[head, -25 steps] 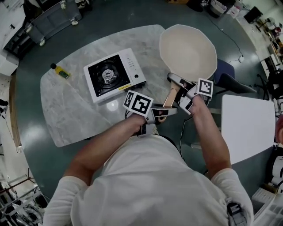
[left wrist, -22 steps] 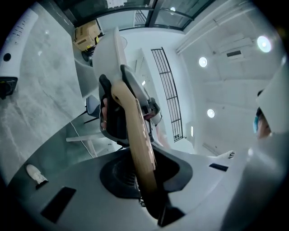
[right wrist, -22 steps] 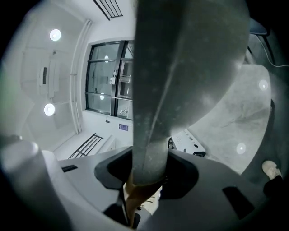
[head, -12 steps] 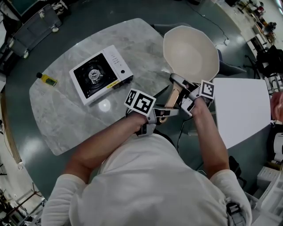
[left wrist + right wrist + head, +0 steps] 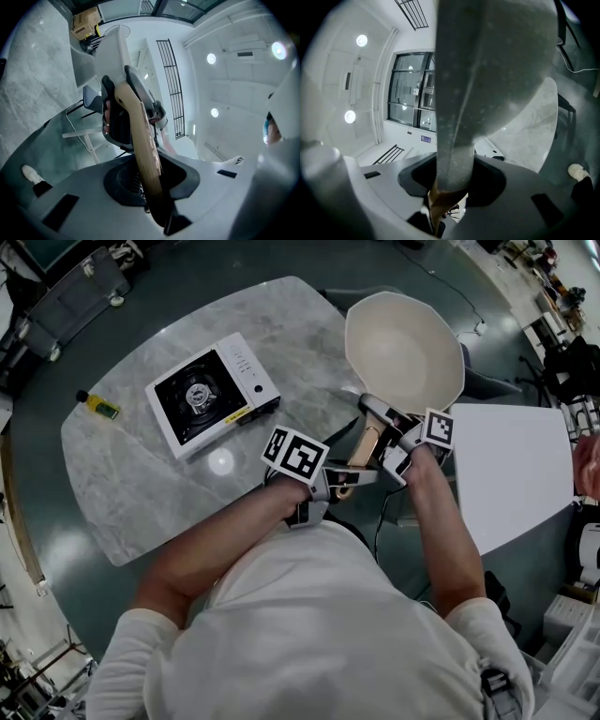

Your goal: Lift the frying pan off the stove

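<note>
The cream frying pan (image 5: 403, 348) is off the stove, held in the air past the table's right edge. My left gripper (image 5: 339, 482) is shut on the end of its wooden handle (image 5: 366, 448). My right gripper (image 5: 382, 420) is shut on the grey neck where the handle meets the pan. In the left gripper view the wooden handle (image 5: 140, 140) runs up from my left gripper (image 5: 152, 197) to the pan (image 5: 115, 51). The pan's grey speckled underside (image 5: 501, 61) fills the right gripper view above my right gripper (image 5: 450, 187). The white portable stove (image 5: 211, 395), its burner bare, sits on the marble table (image 5: 141, 484).
A small yellow object (image 5: 98, 406) lies near the table's far left edge. A white table (image 5: 511, 474) stands at the right and a blue chair (image 5: 483, 385) sits under the pan. Cables run across the dark floor.
The stove has slid left in the head view, widening its gap to the pan. Both grippers keep the same hold on the handle.
</note>
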Demonstrator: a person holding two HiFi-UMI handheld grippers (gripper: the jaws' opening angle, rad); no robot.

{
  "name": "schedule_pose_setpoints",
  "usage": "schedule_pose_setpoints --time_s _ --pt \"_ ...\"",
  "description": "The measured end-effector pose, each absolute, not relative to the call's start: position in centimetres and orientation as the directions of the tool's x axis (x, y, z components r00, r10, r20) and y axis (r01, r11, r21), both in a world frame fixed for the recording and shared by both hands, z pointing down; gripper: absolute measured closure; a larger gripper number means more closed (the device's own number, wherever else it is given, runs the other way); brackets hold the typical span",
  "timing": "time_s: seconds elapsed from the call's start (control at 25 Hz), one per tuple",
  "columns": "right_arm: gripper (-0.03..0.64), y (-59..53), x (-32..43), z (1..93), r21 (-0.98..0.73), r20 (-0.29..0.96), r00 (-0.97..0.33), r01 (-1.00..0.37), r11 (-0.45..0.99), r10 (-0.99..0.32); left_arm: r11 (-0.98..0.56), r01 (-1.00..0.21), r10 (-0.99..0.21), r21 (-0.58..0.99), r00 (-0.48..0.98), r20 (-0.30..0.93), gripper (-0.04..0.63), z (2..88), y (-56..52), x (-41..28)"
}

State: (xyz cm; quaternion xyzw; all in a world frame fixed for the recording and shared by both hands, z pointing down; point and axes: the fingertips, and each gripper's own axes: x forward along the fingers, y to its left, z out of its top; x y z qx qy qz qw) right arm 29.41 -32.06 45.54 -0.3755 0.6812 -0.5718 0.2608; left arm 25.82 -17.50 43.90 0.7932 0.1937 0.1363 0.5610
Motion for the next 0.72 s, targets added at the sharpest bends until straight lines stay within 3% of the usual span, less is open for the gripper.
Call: schedule_pose_setpoints --time_s 0.72 --pt "0.449 -33.3 28.9 45.3 -0.975 0.067 -0.632 -0.204 0.082 -0.772 -0.308 0.141 0.409 0.941 0.912 -0.002 0.511 43.6 -18.6 26.0"
